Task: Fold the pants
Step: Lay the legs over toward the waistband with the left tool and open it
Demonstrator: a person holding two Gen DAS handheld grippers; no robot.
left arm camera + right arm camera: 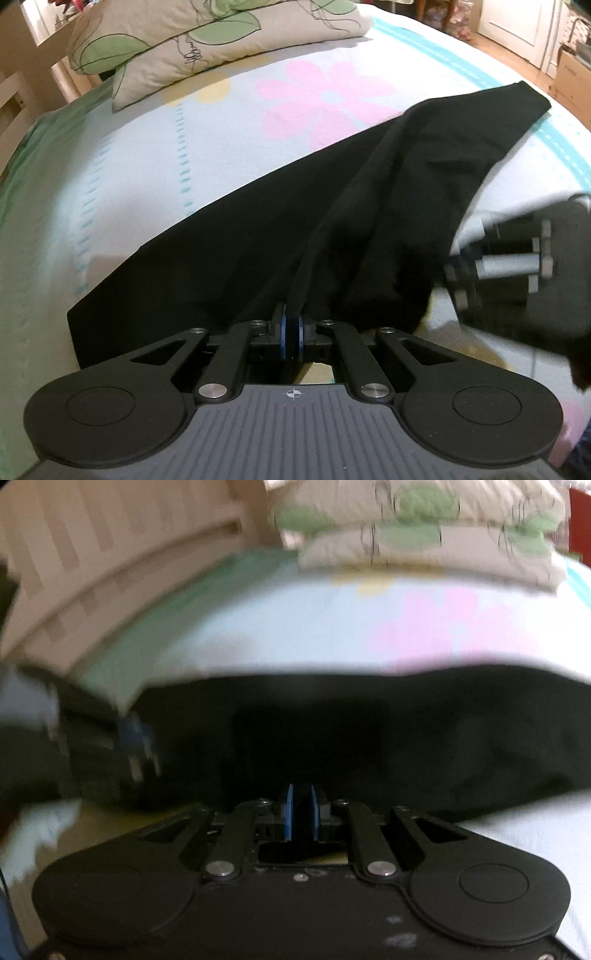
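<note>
Black pants [236, 240] lie across a flowered bedsheet [184, 147], one leg running up to the far right. My left gripper [291, 325] is shut on a raised black fold of the pants near their lower edge. The right gripper [491, 266] shows blurred at the right of the left wrist view, beside the cloth. In the right wrist view, which is blurred by motion, my right gripper [301, 805] is shut on black fabric of the pants [369, 731]. The left gripper [107, 753] appears there at the left edge, on the same cloth.
Two leaf-patterned pillows [192, 40] are stacked at the head of the bed. A slatted wooden bed frame [110, 565] runs along the left side. A cardboard box [570, 74] and a white door [517, 26] stand beyond the bed at the far right.
</note>
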